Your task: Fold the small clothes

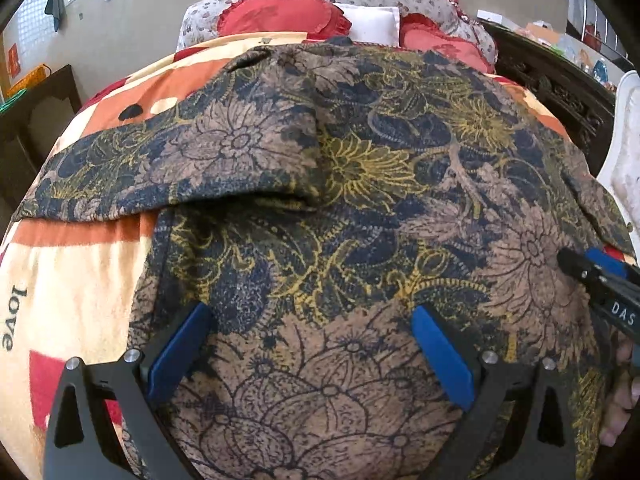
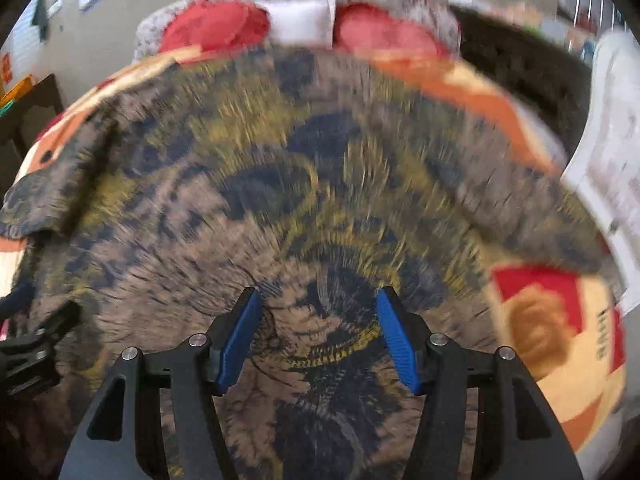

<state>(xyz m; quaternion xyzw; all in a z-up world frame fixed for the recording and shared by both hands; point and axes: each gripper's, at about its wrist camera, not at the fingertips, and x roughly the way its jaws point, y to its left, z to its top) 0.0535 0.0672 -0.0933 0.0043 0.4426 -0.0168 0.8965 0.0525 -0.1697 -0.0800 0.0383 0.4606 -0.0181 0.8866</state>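
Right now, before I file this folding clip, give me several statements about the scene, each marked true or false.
1. The floral garment lies spread on a patterned blanket. True.
2. The left gripper is clamped on a fold of the cloth. False: its jaws stand apart, with nothing pinched between the blue pads.
3. The right gripper is open above the garment. True.
4. The garment is plain white. False: it is brown, navy and yellow with a flower print.
5. Red pillows lie at the far end of the bed. True.
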